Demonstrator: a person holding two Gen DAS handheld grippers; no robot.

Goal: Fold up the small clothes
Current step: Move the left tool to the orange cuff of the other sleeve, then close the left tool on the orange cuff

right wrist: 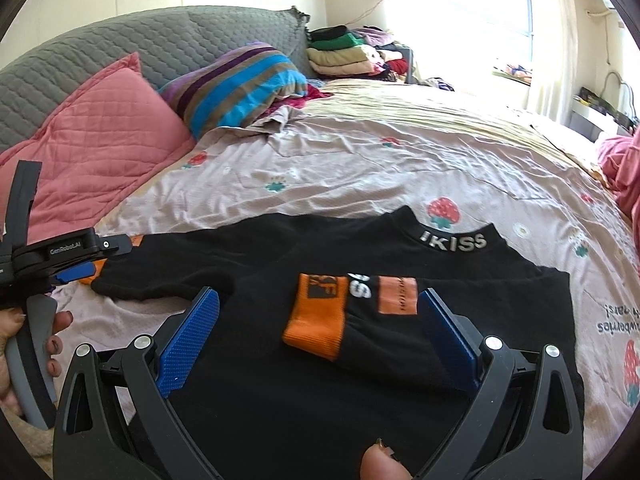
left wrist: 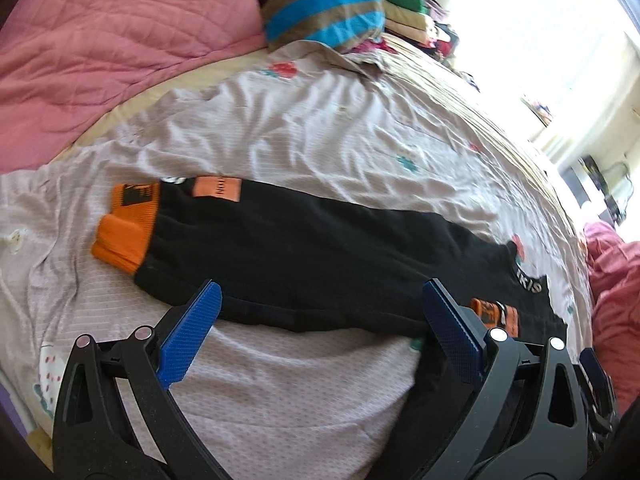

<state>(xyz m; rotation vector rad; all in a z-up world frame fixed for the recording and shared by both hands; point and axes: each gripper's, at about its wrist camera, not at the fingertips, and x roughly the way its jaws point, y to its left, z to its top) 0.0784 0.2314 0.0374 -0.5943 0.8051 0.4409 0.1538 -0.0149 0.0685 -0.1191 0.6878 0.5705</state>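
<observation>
Left wrist view: my left hand-held gripper (left wrist: 320,312) is wide open, holding nothing, hovering at the near edge of the black top (left wrist: 304,248) on the bed (left wrist: 320,128). One sleeve lies stretched out, orange cuff (left wrist: 124,236) at the far left, probably next to fold in.

Right wrist view: right hand-held gripper (right wrist: 320,320) also open and empty, above the top's body. Other sleeve (right wrist: 360,320) is already folded across the chest, its cuff lying between the fingers. Collar reads IKISS.
</observation>
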